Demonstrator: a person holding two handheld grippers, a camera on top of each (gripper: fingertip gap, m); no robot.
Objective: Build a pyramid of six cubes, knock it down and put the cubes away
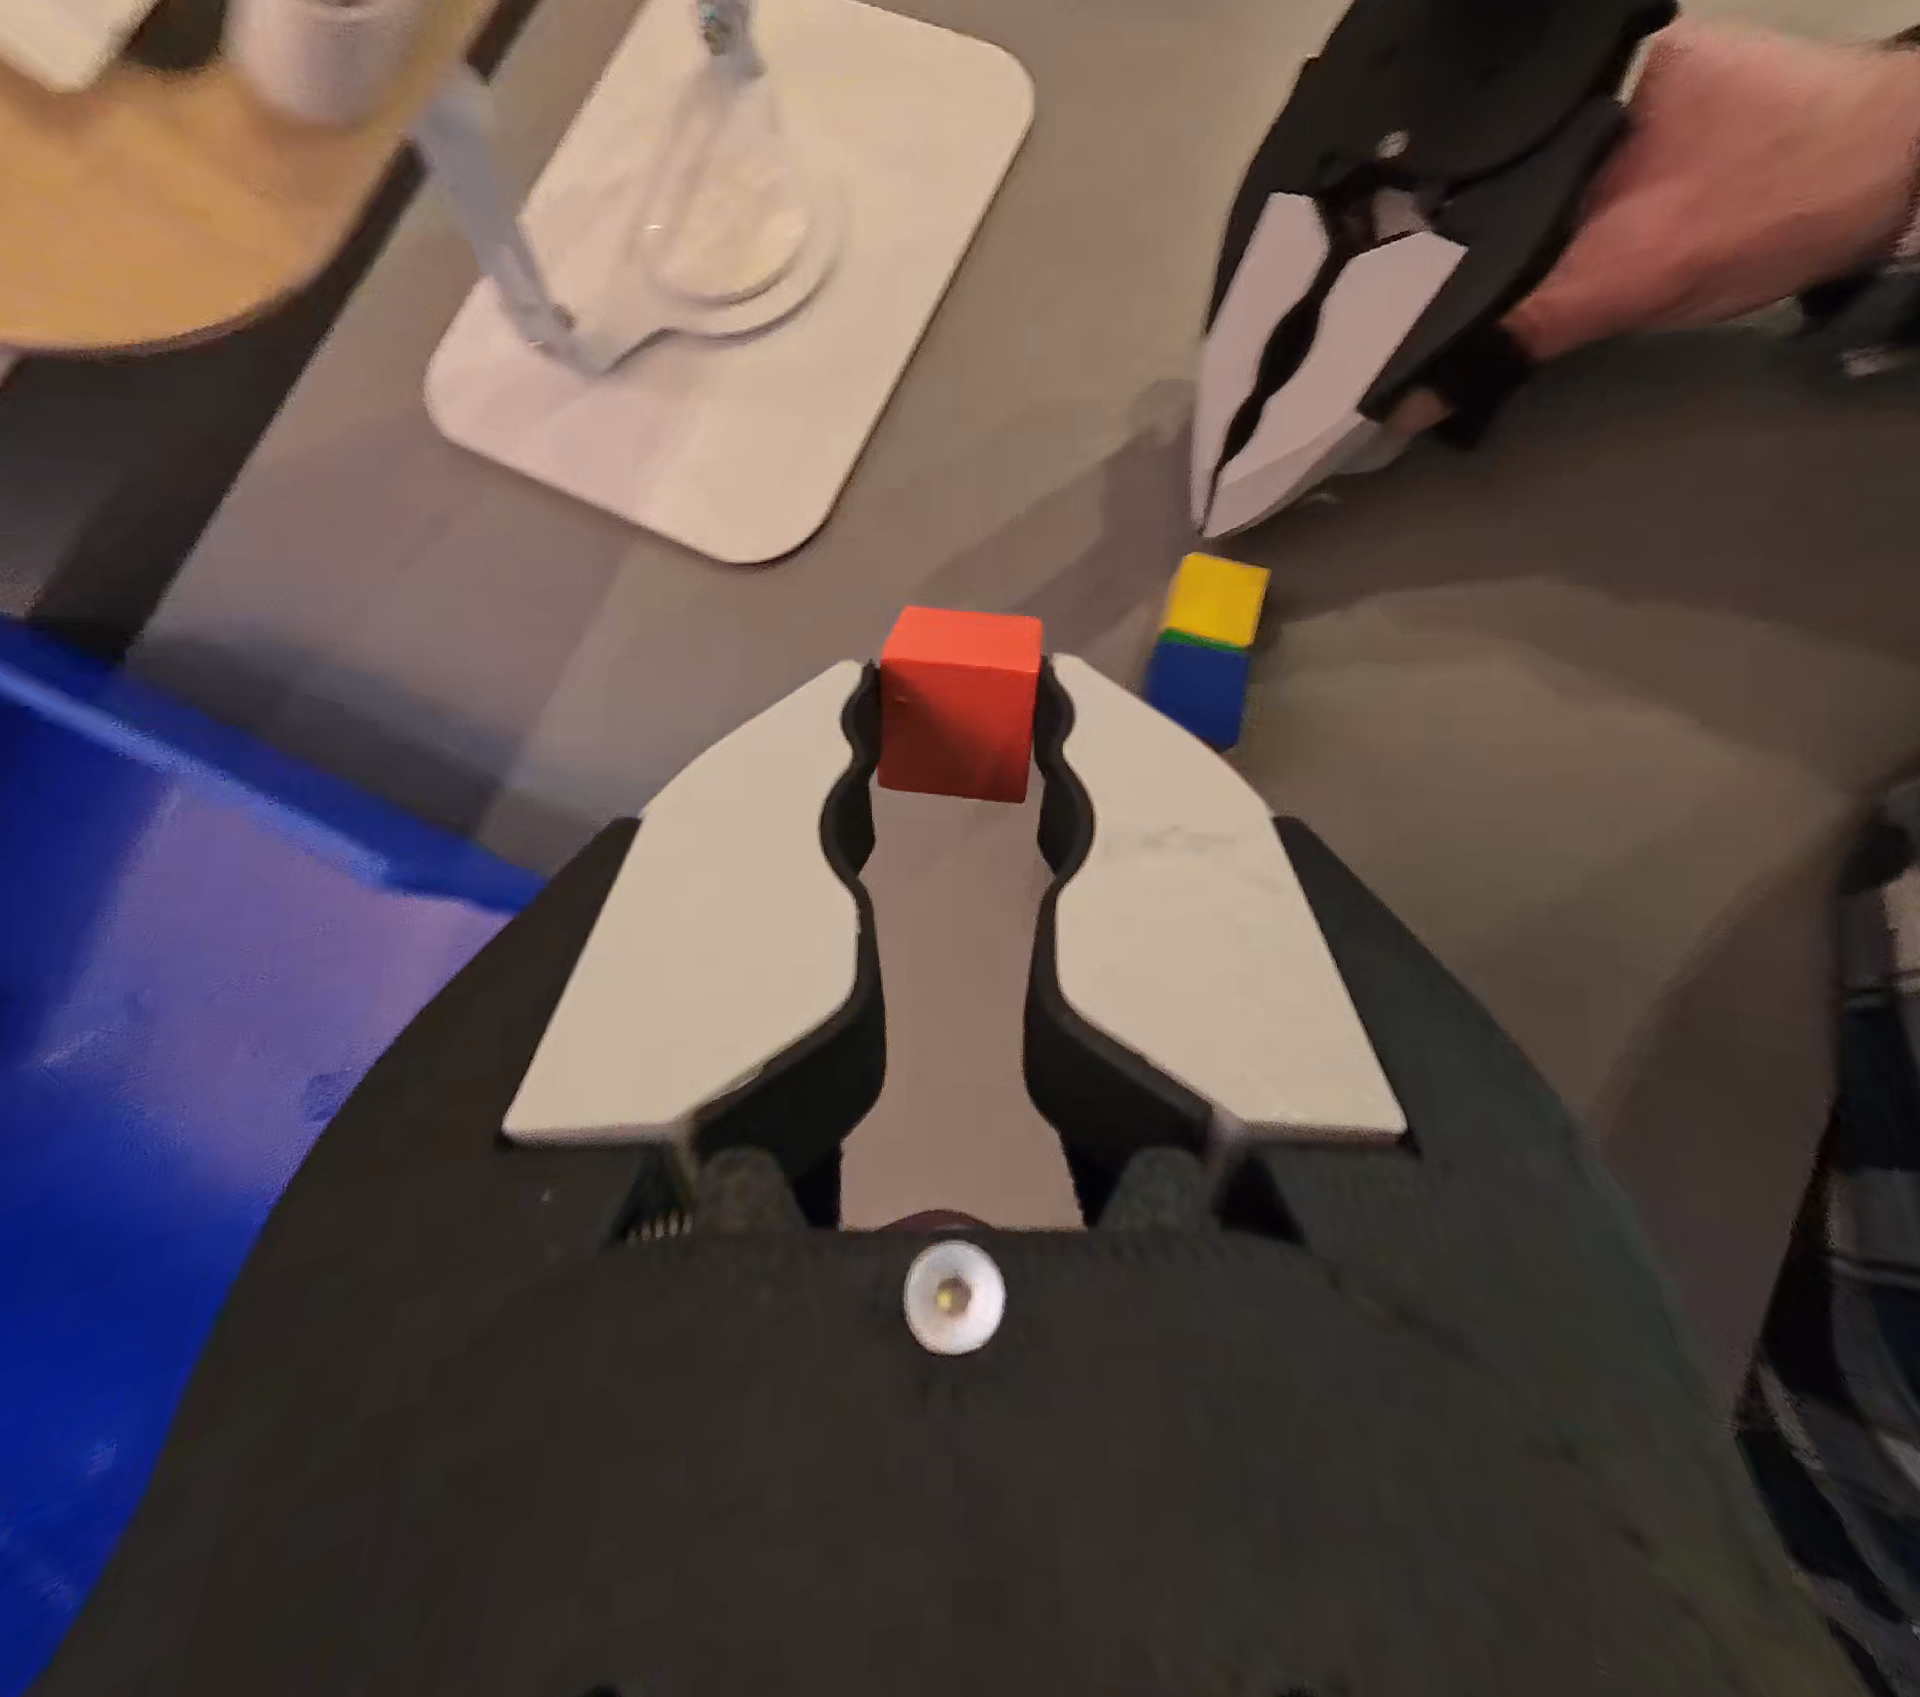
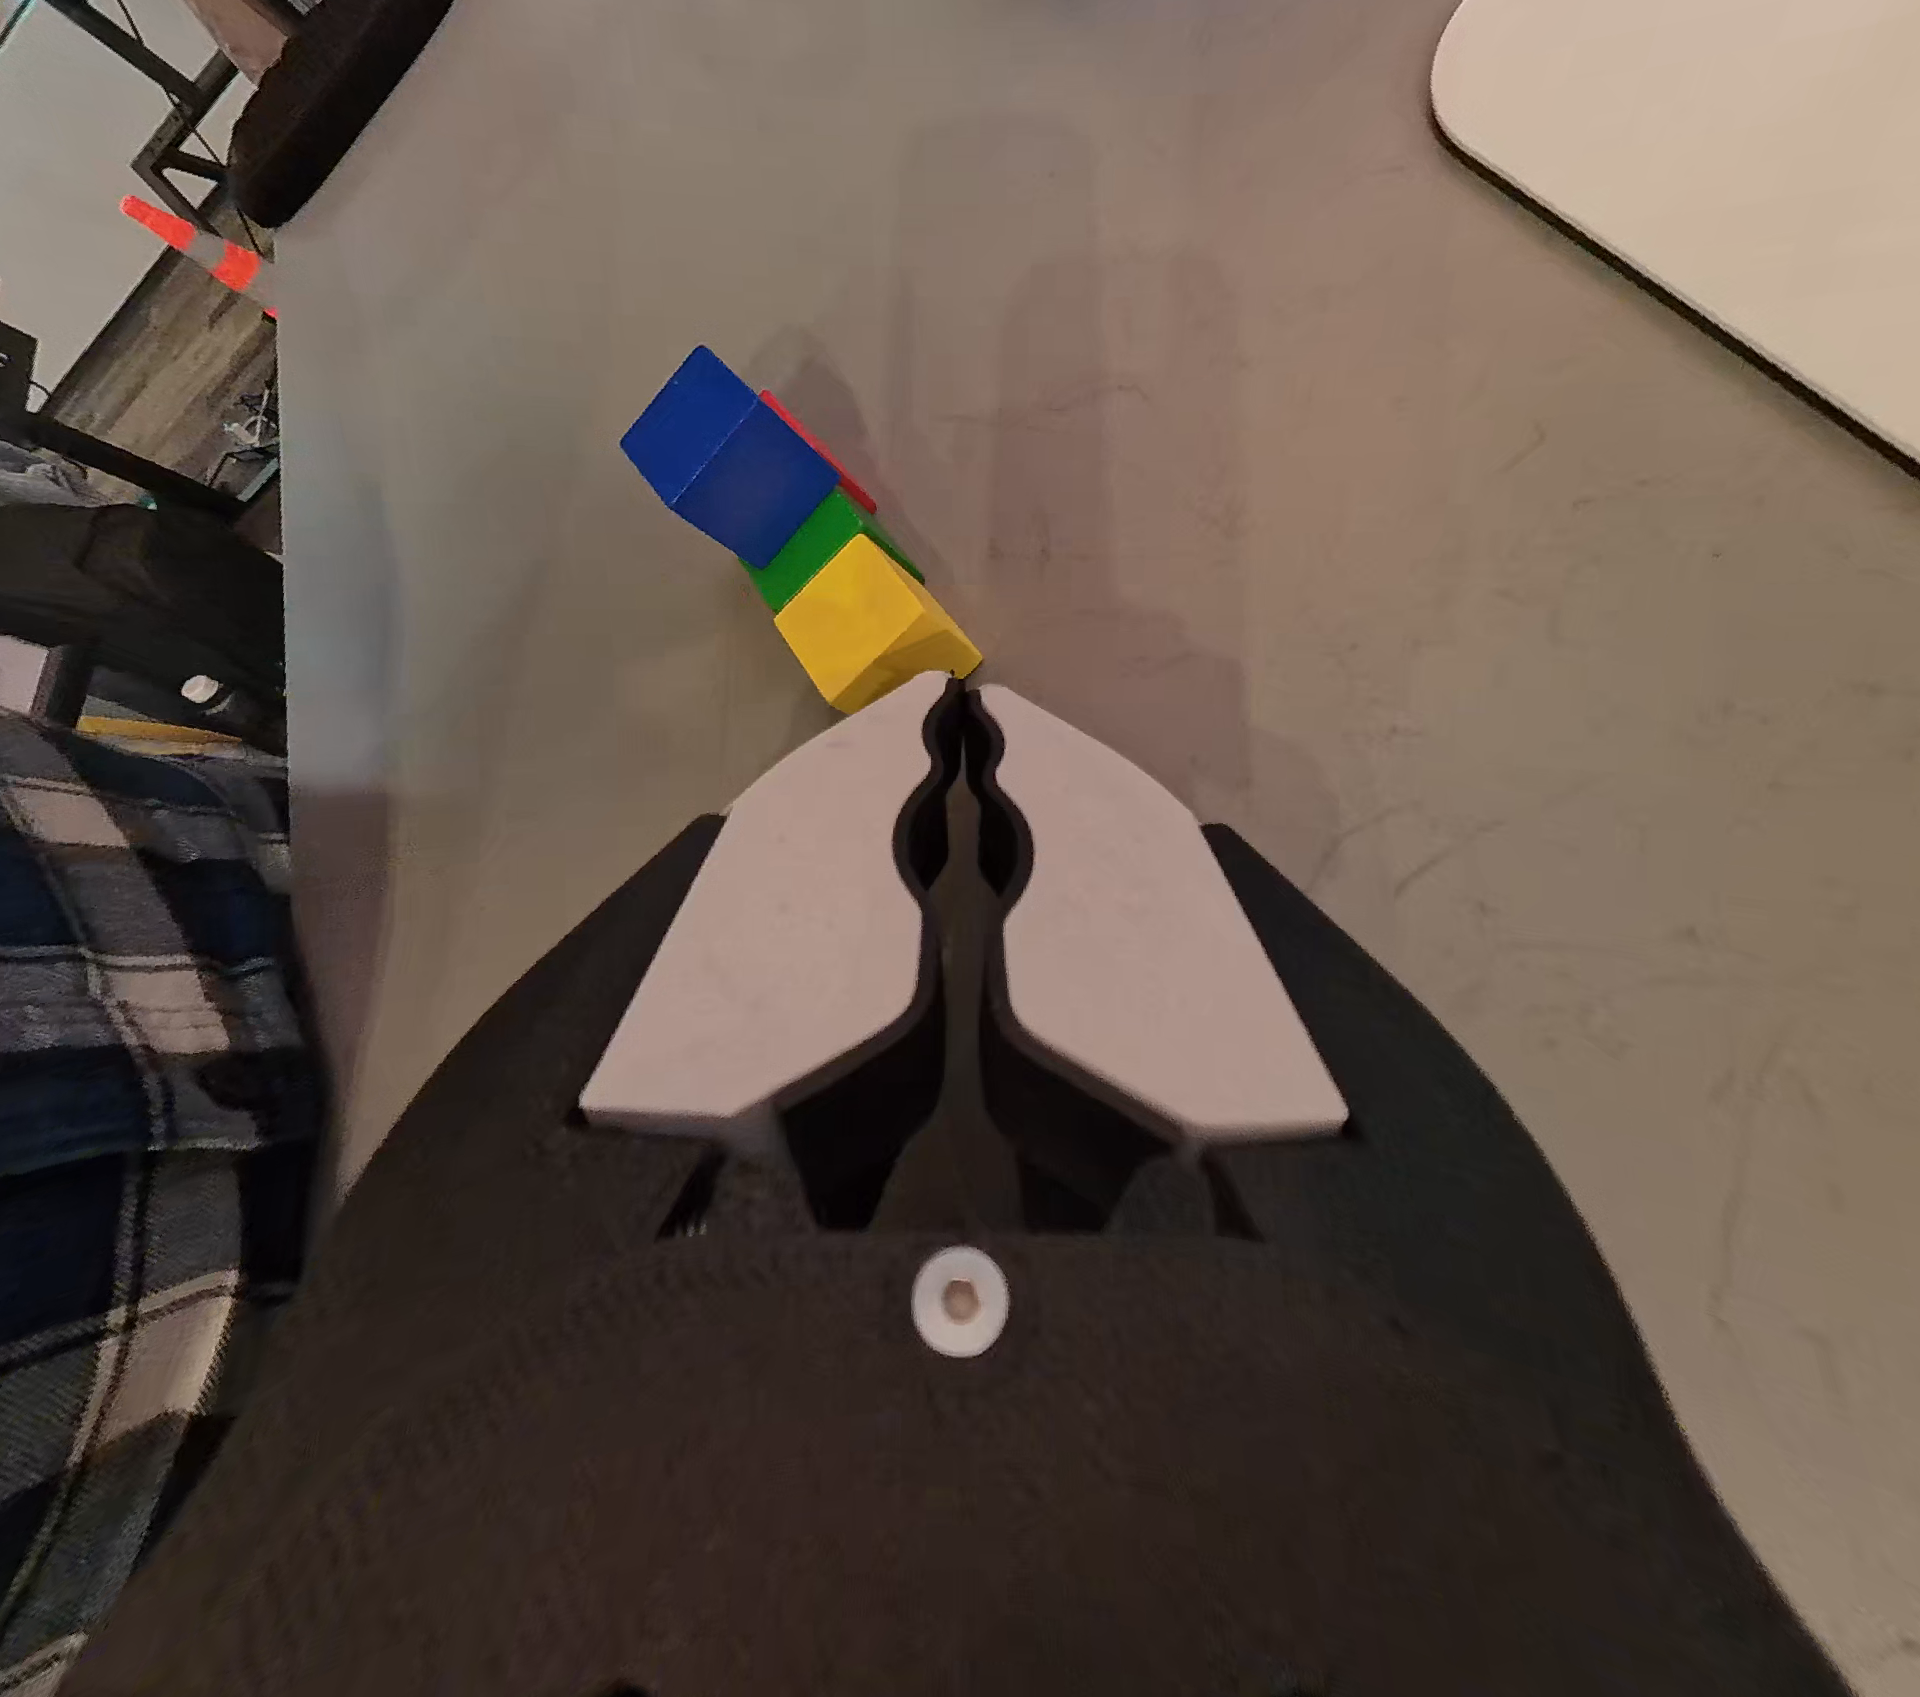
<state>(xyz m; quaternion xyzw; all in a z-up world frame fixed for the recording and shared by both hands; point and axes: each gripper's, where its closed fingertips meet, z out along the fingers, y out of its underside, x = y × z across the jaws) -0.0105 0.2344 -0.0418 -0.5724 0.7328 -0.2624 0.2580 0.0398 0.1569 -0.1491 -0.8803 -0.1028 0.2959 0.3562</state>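
Your left gripper (image 1: 958, 712) pinches a red cube (image 1: 958, 702), smooth painted and sharp-edged, with both black wavy pads pressed on its sides, lifted above the desk (image 1: 1455, 816). Your right gripper (image 2: 958, 691) has its jaws pressed together on nothing, tips just beside a yellow cube (image 2: 868, 624).

On the desk you have four cubes in a tight cluster: the yellow one, a green one (image 2: 816, 551) touching it, a blue cube (image 2: 727, 452) raised on top, and a sliver of a second red one (image 2: 821, 442) behind. Five cubes show in all.

The desk is matte grey, faintly scuffed. A blue bin (image 1: 156, 1024) of glossy plastic sits at the left, and a flat white rounded plate (image 1: 748, 276) bears a stand. A wooden table (image 1: 125, 213) stands beyond.
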